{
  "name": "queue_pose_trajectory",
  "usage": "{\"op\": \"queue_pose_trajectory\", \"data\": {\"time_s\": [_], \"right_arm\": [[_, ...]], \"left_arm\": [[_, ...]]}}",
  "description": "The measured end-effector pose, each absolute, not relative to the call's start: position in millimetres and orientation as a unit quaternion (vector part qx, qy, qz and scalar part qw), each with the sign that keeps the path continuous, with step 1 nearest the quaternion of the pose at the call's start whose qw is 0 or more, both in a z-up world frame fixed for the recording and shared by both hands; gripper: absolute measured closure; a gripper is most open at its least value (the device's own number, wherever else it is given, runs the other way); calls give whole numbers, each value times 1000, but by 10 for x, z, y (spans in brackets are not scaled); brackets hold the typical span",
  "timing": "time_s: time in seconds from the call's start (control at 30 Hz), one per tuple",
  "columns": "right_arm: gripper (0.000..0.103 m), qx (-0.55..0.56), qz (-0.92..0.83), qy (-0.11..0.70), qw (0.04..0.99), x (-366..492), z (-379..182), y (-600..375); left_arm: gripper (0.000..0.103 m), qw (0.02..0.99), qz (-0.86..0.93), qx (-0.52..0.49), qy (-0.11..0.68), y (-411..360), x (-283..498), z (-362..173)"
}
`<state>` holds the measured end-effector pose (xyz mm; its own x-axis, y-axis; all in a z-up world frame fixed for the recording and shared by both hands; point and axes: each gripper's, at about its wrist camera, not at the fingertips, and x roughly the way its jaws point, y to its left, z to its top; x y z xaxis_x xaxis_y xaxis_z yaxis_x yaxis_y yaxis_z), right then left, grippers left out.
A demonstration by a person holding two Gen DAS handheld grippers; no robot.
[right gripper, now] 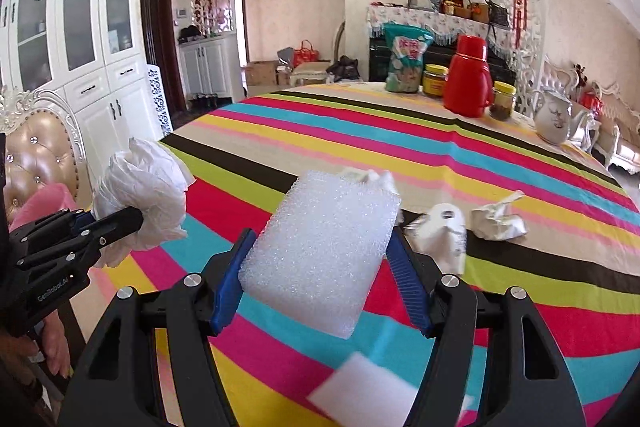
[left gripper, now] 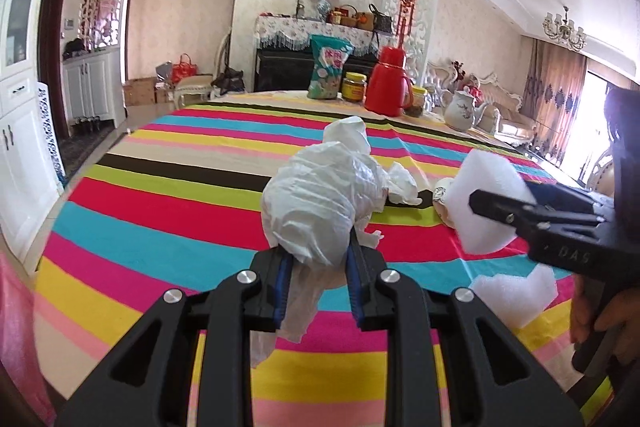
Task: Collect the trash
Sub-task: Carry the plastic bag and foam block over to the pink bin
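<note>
Crumpled plastic bag sits pinched between the left gripper jaws, while the right gripper clamps a foam block, both raised above the striped tablecloth.

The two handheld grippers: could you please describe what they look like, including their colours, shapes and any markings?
The left gripper and right gripper match: matte black angular frames with slotted arms, round silver bolt heads at the pivots, and ribbed blue pads lining the jaws. White lettering marks their sides, "GenRobot.AI" legible on the left one. No cables show. Bare hands grip both handles; a pink sleeve shows at the left.
</note>
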<state>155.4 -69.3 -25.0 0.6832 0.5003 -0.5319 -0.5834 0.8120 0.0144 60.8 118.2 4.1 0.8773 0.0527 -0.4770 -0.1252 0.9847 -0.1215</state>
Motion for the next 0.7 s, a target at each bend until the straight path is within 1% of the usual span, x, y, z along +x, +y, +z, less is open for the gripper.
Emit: {"op": "queue_pose_trajectory", "data": {"time_s": [0.4,0.7], "right_arm": [[40,-66,345,238,905,1227,-284,-234],[40,-64,396,222,889,936,-310,177]], "left_arm": [[79,973,68,-72,210,1335,-12,200],[78,970,140,-48,190,1593,-557,184]]}}
